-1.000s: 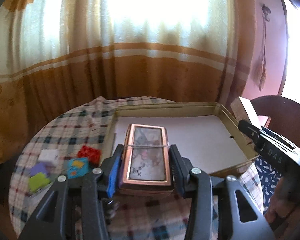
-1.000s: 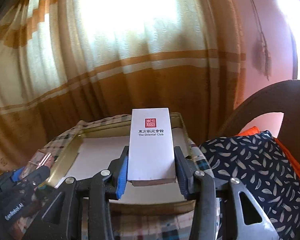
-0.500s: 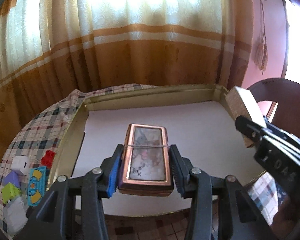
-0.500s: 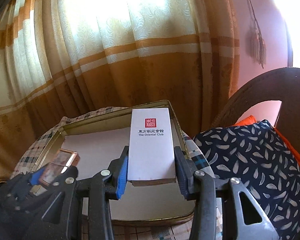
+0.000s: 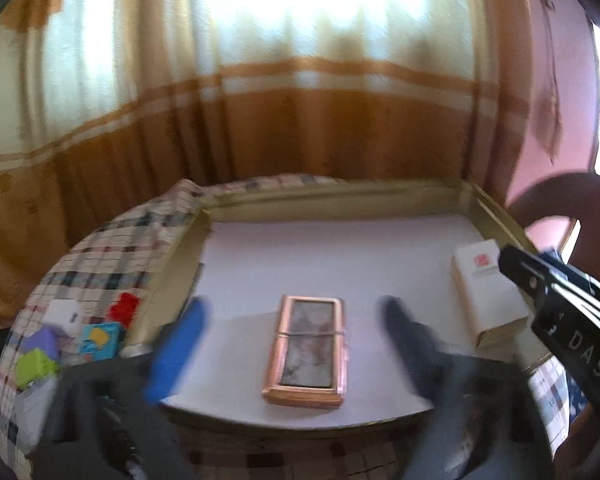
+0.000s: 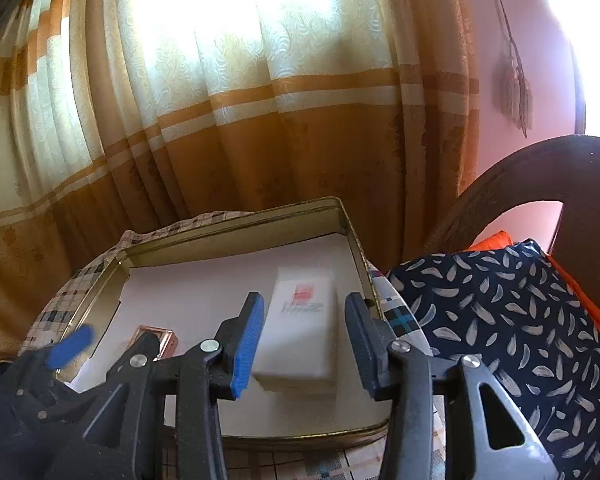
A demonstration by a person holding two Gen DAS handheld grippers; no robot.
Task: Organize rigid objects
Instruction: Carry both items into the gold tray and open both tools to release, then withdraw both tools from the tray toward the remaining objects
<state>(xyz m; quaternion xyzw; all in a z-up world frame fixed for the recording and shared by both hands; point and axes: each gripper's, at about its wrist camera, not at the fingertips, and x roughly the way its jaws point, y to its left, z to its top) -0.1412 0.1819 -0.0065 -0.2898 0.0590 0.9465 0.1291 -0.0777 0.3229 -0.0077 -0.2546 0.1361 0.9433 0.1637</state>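
Left wrist view: your left tool [image 5: 292, 344] is opening, jaws spread wide and clear of the one copper-framed case [image 5: 308, 354], which a second ago they clamped and which now lies flat on the white liner of the single gold tray [image 5: 332, 196]. One white box [image 5: 490, 292] lies at 3 o'clock.

Right wrist view: your right tool [image 6: 302, 344] is also opening, pads just off the white box [image 6: 300, 328], now resting in the tray [image 6: 236, 222] on the checked surface [image 6: 72, 300], the case [image 6: 156, 338] at 9 o'clock.
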